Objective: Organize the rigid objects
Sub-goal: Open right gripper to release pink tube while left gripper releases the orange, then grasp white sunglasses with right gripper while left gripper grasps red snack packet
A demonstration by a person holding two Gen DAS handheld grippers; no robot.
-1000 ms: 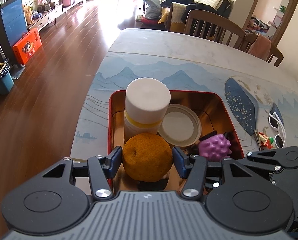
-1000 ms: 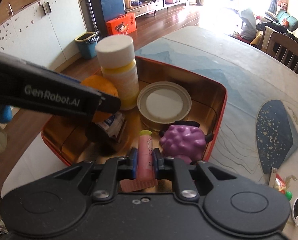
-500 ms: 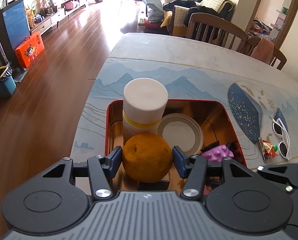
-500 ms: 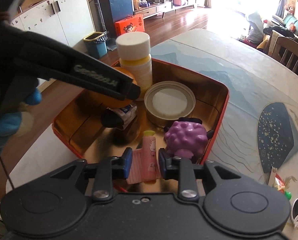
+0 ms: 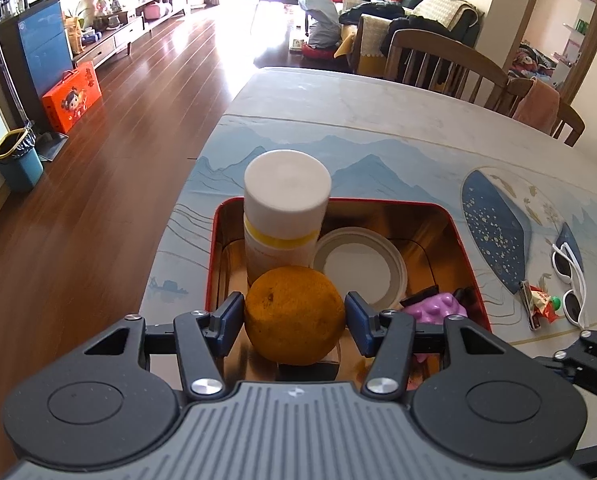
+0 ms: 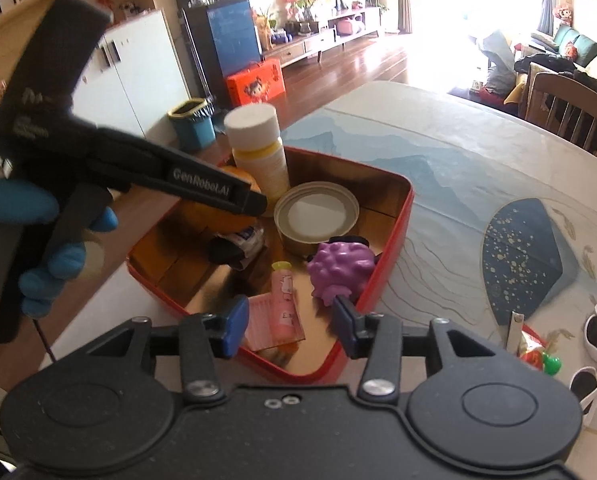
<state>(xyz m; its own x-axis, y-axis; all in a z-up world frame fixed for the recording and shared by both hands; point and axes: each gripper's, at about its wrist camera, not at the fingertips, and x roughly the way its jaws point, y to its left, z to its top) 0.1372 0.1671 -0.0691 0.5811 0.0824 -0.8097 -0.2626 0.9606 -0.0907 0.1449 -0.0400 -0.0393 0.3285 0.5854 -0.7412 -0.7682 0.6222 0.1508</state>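
Right gripper (image 6: 289, 326) has opened and backed off since a second ago; pink tube (image 6: 283, 298) now lies free inside red tin (image 6: 394, 220), near its front wall. Left gripper (image 5: 294, 322) stays clamped on orange (image 5: 294, 314) above tin. White-capped bottle (image 5: 284, 216), round lid (image 5: 360, 266), purple toy (image 6: 340, 266) crowd the interior. Sunglasses (image 5: 570, 280) lie on table (image 5: 378, 120).

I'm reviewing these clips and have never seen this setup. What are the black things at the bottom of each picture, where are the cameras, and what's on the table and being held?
No robot here: a person holds a two-finger gripper in each hand, with a fisheye camera on each looking along its fingers.

The left camera shows the left gripper closed around an orange over a red tin on the table.

The right camera shows the right gripper, open and holding nothing, above a pink tube in the tin.

Also in the tin: a white-capped bottle, a round lid and a purple bumpy toy. White sunglasses lie beside the tin.
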